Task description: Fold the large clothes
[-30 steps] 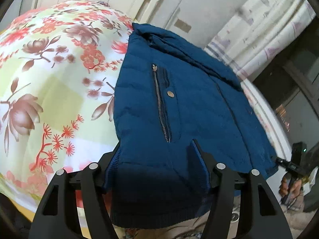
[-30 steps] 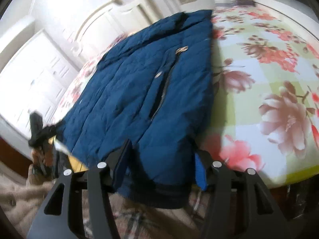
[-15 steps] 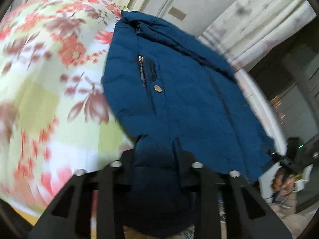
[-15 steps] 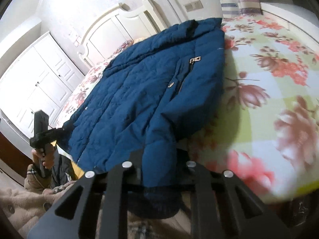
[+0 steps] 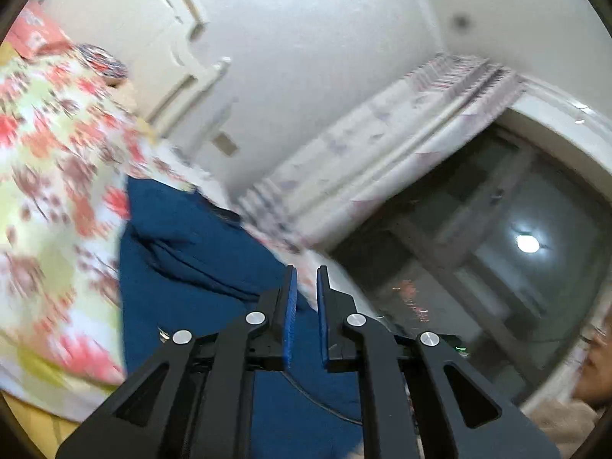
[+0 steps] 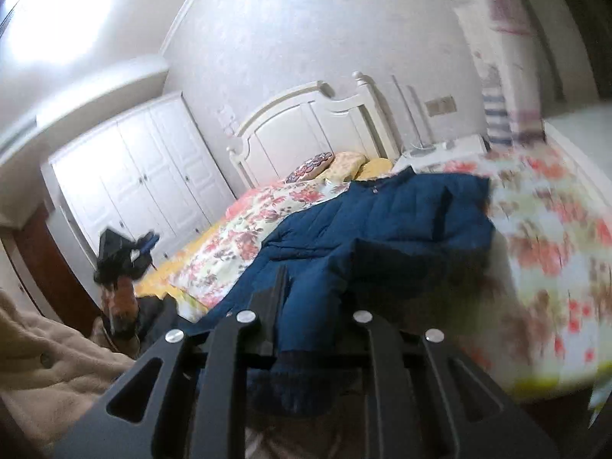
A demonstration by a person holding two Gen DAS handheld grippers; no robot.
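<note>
The blue quilted jacket (image 6: 382, 222) lies along the floral bed (image 6: 554, 229), its near end pulled up off the bed's edge. My right gripper (image 6: 313, 290) is shut on that near hem; dark blue fabric fills the jaws and hides the right finger. In the left wrist view the jacket (image 5: 191, 248) lies below and behind my left gripper (image 5: 306, 271), which is shut, with only a thin slit and no fabric visible between its blue pads. The right wrist view shows the left gripper (image 6: 147, 239) raised at the far left in a hand (image 6: 122, 302), apart from the jacket.
A white headboard (image 6: 313, 126) and pillows (image 6: 336, 164) stand at the bed's far end, with a white wardrobe (image 6: 134, 176) to the left. A curtain (image 5: 382, 145) and dark window (image 5: 478, 248) are on the right. A beige fleece sleeve (image 6: 57, 363) is at lower left.
Both grippers went from open around the jacket's hem to shut, and both rose and tilted up. The right lifted the hem; the left now shows no fabric between its pads.
</note>
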